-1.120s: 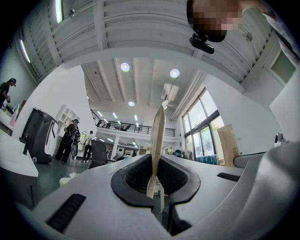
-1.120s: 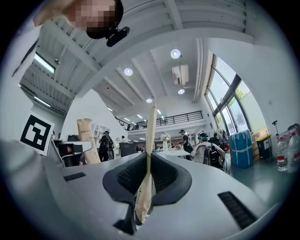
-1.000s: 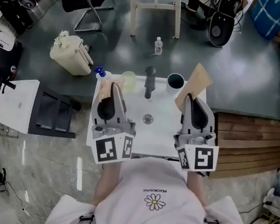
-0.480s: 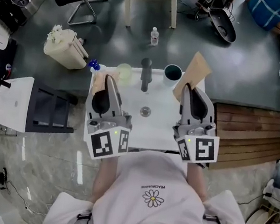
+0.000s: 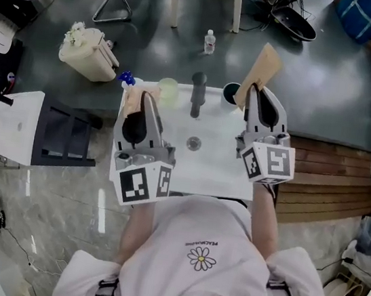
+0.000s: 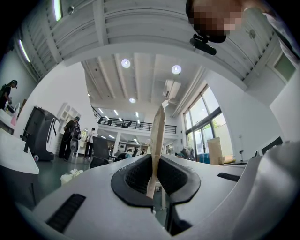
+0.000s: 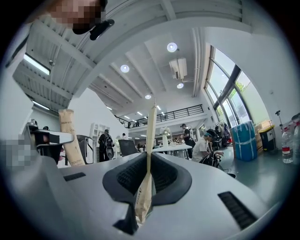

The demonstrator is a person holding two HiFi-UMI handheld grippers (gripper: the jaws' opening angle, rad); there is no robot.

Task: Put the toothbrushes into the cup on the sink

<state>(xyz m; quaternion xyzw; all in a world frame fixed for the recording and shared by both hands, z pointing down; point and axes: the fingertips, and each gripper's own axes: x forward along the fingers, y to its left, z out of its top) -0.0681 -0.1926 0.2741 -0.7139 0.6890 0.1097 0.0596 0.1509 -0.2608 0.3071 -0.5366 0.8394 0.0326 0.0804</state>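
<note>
Now the right gripper point(image 5: 257, 96) stands further forward than a moment ago, so its toothbrush packet point(image 5: 266, 65) leans just beside the dark cup point(image 5: 230, 90) at the back of the sink point(image 5: 214, 165). I judge that the first drop is close. The left gripper point(image 5: 144, 104) has kept its place, with the second packet point(image 5: 133, 101) near the sink's left edge. The head view shows cup and sink, which the gripper views, looking above them, do not. Those views show the jaws instead: each pair is almost closed, pinching the lower end of a thin paper packet that stands upright between the pads.
</note>
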